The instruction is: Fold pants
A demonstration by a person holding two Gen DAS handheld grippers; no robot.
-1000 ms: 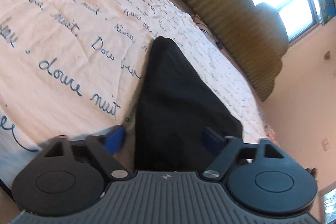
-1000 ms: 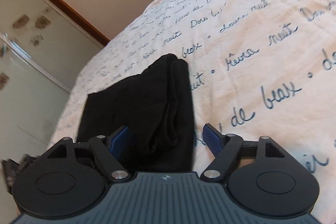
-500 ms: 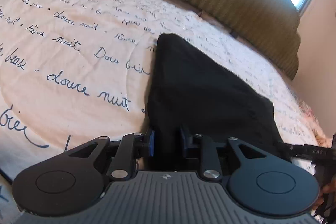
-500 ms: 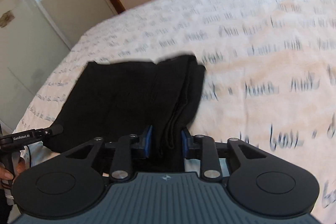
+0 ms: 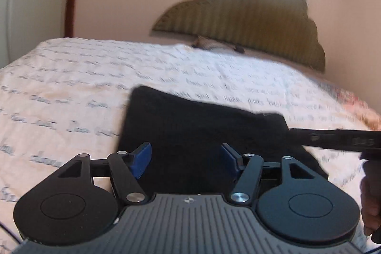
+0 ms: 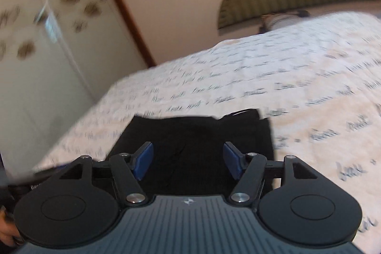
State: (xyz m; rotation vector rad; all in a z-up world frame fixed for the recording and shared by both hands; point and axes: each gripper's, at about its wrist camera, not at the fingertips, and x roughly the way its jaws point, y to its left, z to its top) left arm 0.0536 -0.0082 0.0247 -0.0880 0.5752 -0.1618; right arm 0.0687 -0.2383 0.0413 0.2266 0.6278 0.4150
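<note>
We saw the folded black fabric pants (image 5: 202, 135) lying flat on the white bedspread printed with blue cursive script (image 5: 71, 87), near the foot edge of the bed and well apart from the olive ribbed scalloped headboard (image 5: 250, 23). Our left gripper (image 5: 185, 160) had its blue-padded fingers (image 5: 141, 158) spread wide, holding nothing, with the near part of the pants showing between them and slightly ahead. Our right gripper (image 6: 188, 160) was likewise spread, gripping nothing, above the near part of the pants (image 6: 202, 139); whether its pads touched the cloth we could not tell. In the left wrist view the right gripper's black body (image 5: 333, 138) reached in beside the pants' right edge.
</note>
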